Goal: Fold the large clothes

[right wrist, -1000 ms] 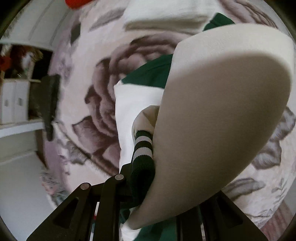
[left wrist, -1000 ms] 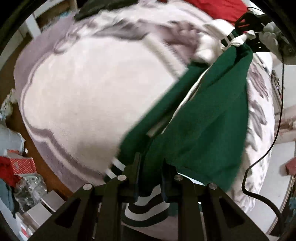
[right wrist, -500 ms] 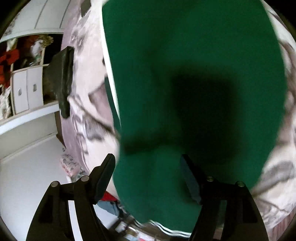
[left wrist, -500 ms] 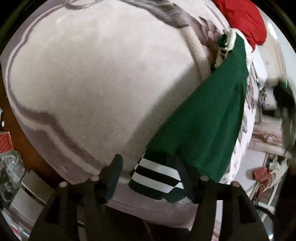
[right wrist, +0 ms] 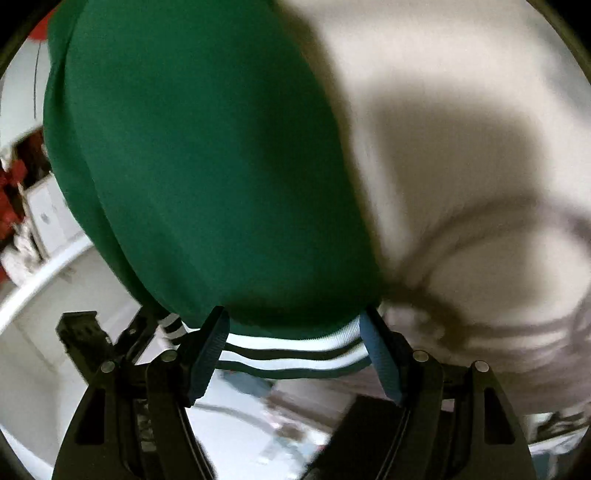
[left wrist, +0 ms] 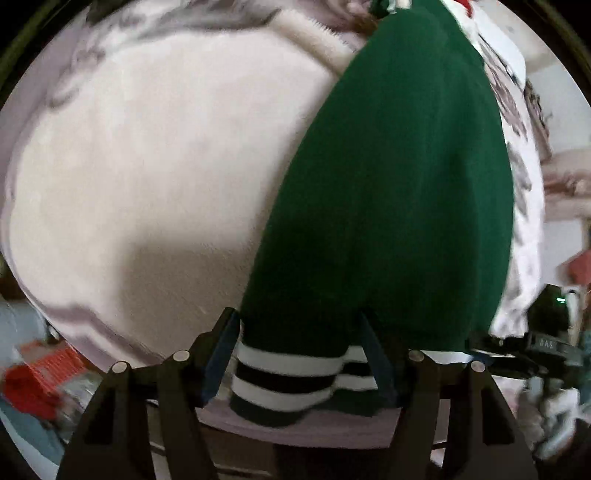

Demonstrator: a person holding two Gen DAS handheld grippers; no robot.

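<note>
Here, the left gripper [left wrist: 299, 354] stands with its jaws apart, the striped hem [left wrist: 288, 380] of a green garment [left wrist: 388, 192] lying loose between the blue pads [left wrist: 221, 354] rather than pinched by them; the jaws have just been closing a little, yet the cloth between them looks free. The right gripper [right wrist: 295, 354] shows the same posture in its own view: jaws spread, having just been narrowing slightly, with the white-and-dark banded edge [right wrist: 291, 350] of the garment stretched across the gap and no pad seen pressing on it. At the far right of the left view, the other gripper's black body sits just beside the garment's corner.

The green garment lies flat on a pale blanket [left wrist: 147, 177] with a grey rose pattern, near the edge closest to both tools. Its long axis runs away from the grippers, striped hem nearest and the narrower far end pointing towards the top of each view, where a scrap of red cloth [left wrist: 467, 3] shows.

Judged from this, the piece appears laid out and let go of, smooth and without visible creases. Whether it is already doubled over cannot be told; further folds across its length probably remain, as does any stacking.
</note>
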